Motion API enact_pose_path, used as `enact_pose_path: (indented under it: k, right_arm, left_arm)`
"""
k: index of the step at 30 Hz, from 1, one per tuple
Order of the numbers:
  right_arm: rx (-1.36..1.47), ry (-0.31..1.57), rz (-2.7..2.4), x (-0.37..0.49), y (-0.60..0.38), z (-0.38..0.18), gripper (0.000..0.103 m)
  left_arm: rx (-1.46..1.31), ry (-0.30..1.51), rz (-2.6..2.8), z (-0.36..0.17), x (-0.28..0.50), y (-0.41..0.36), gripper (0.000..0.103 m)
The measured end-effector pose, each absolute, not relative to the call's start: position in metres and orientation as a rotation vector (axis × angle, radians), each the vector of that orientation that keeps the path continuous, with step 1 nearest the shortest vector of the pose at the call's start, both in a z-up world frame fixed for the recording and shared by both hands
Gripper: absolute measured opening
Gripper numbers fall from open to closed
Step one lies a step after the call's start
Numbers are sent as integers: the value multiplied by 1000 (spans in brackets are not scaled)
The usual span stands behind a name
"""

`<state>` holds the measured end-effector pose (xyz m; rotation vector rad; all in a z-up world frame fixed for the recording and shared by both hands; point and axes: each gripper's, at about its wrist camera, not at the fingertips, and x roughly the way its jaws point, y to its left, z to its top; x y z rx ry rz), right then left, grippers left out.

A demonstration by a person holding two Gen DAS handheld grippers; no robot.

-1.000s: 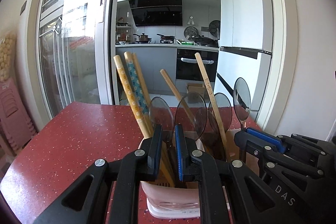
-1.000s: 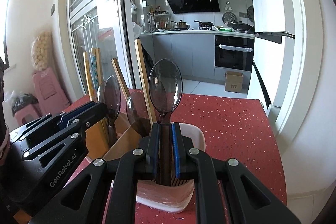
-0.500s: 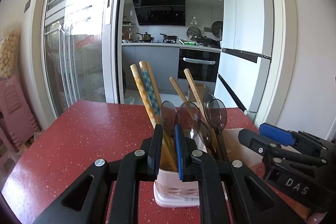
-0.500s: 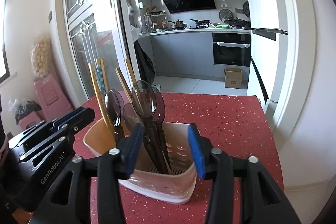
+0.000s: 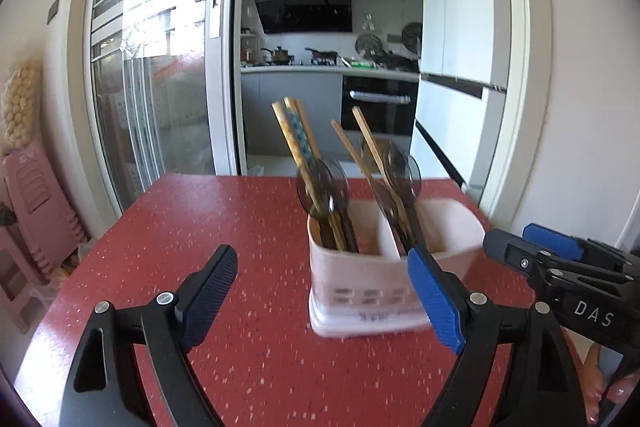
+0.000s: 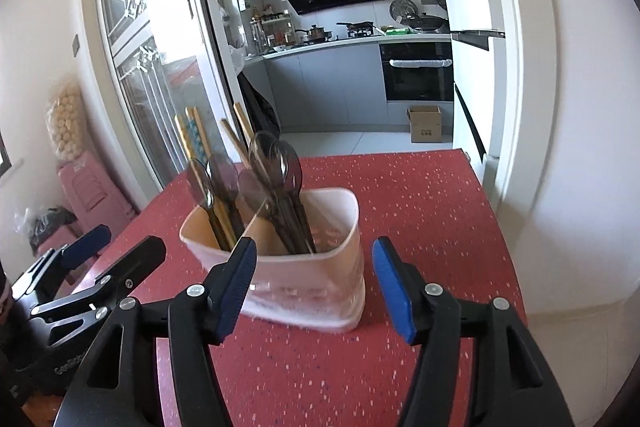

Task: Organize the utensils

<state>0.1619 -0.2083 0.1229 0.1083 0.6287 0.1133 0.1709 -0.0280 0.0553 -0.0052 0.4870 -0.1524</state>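
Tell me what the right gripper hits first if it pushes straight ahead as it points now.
Probably the pink utensil holder: it stands straight ahead of the right gripper, whose jaws are opening with nothing gripped. Depth is uncertain.

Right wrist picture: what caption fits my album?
Open tongs facing a pink holder of spoons and chopsticks.

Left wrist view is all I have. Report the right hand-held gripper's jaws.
Observer: The right hand-held gripper is opening. Both its blue pads stand clear of the pink utensil holder, and it grips nothing.
Operator: Name what's on the kitchen floor behind the utensils.
Observer: A cardboard box sits on the floor beside the oven.
Operator: Say where my gripper sits from that side.
Observer: The left hand-held gripper is off the holder's left side, not touching it.
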Motion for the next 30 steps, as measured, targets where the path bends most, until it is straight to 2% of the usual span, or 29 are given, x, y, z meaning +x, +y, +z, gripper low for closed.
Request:
enact_pose_path:
  k: [3,7,18,21,24,30]
  right_arm:
    - [107,646,107,151,-207,119,65]
    - [106,660,90,136,-207,116,73]
    - [71,654,-11,103,-204,114,83]
    - [48,640,-39,95,-201,114,89]
    - [19,611,-66,84,-195,115,103]
    - [22,528,-83,68,-187,120,103]
  left_arm:
    - [-2,507,-161,53,163,-27,103]
    - [-7,531,-168,50,151,-24,103]
    - [-6,572,-146,37,126,-13,103]
    - [-9,578,-132,33,119,-6,103]
    - [-24,575,-124,32,111,2,103]
    - [-13,531,-104,34,95,11,103]
